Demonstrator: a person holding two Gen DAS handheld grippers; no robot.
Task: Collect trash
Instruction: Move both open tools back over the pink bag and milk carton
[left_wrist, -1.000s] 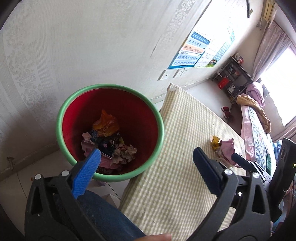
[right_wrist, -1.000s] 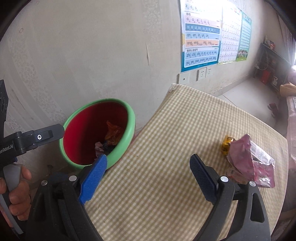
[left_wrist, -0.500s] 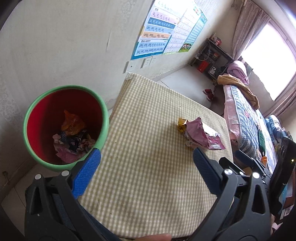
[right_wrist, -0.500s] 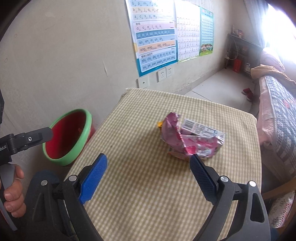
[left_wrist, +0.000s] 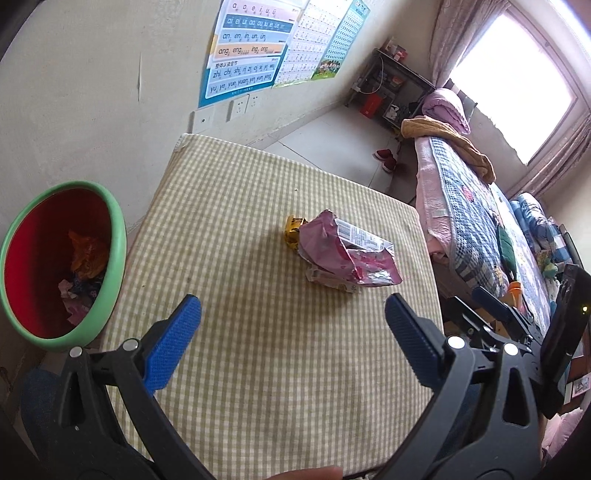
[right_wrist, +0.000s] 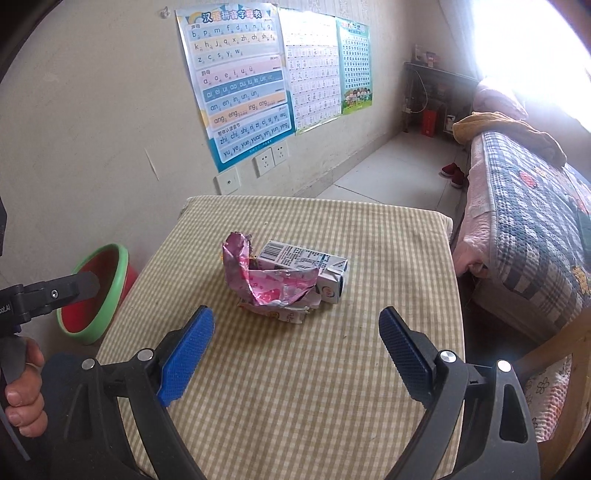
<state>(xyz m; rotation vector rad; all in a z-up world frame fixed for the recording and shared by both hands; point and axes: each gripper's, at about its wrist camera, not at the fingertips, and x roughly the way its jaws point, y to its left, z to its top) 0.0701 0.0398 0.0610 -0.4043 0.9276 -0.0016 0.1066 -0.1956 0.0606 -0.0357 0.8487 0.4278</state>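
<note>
Hovering spread and empty over the desk (right_wrist: 295, 387), both the right tongs (right_wrist: 295, 354) and left tongs (left_wrist: 293, 343) face mid-desk trash, where the crumpled pink wrapper (right_wrist: 269, 284) leaning on the milk carton (right_wrist: 314, 266) could slip from a shallow pinch.

Black plastic claw (right_wrist: 293, 350) frames, blue ribbed pads (right_wrist: 186, 356), silver pivot screws, blue trousers

Yellow wrapper (left_wrist: 293, 229) half hidden behind bag (left_wrist: 343, 254)
</note>
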